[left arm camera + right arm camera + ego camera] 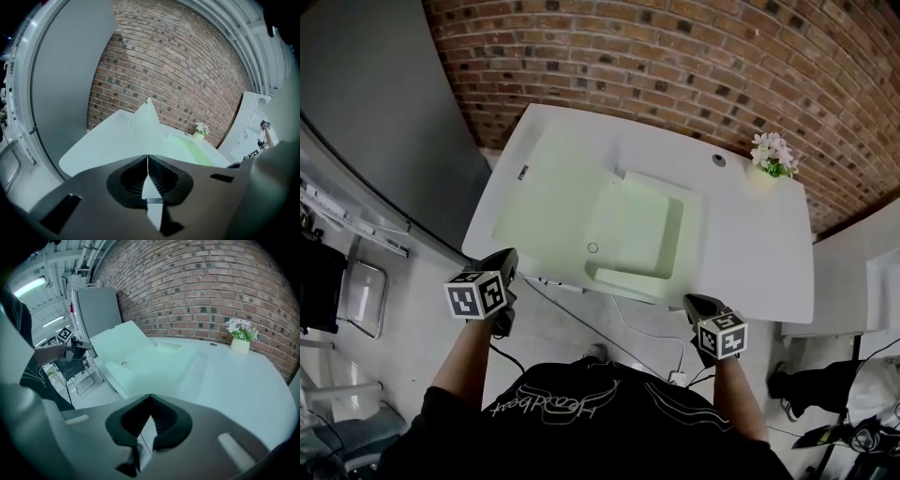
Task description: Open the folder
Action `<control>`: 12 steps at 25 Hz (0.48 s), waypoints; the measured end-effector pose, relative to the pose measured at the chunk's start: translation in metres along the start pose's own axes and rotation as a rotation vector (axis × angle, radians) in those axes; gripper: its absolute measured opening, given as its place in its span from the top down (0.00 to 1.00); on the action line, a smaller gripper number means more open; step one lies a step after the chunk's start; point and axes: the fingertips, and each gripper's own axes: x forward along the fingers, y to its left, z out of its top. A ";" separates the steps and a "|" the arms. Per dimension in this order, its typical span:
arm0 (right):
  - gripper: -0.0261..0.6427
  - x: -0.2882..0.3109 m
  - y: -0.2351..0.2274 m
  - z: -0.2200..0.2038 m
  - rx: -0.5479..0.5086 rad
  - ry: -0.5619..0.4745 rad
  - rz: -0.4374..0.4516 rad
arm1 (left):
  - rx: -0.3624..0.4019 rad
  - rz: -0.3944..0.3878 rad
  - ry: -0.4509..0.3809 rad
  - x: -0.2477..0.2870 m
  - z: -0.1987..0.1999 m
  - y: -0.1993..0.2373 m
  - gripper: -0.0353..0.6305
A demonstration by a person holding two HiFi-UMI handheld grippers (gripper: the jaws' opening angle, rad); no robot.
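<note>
A pale green folder (637,234) lies open on the white table (759,253). Its cover (548,202) is swung out to the left and stands tilted up off the table in both gripper views (147,119) (123,341). A small round clasp (592,247) shows near the folder's front. My left gripper (508,255) hangs at the table's front left corner, just off the cover, jaws shut with nothing between them (147,157). Below the table's front edge, near the folder's right corner, my right gripper (698,300) is also shut and empty (150,397).
A small pot of flowers (772,157) stands at the table's far right, with a round cable port (718,160) beside it. A grey partition (375,122) runs along the left, a brick wall behind. A chair (356,295) and cables are on the floor.
</note>
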 end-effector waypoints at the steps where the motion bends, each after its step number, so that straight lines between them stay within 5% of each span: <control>1: 0.96 0.000 0.000 0.000 0.004 -0.003 0.002 | -0.014 -0.002 0.000 0.001 -0.001 0.003 0.94; 12: 0.96 -0.001 -0.005 -0.001 0.049 -0.029 0.020 | -0.208 -0.026 0.023 0.016 -0.017 0.031 0.94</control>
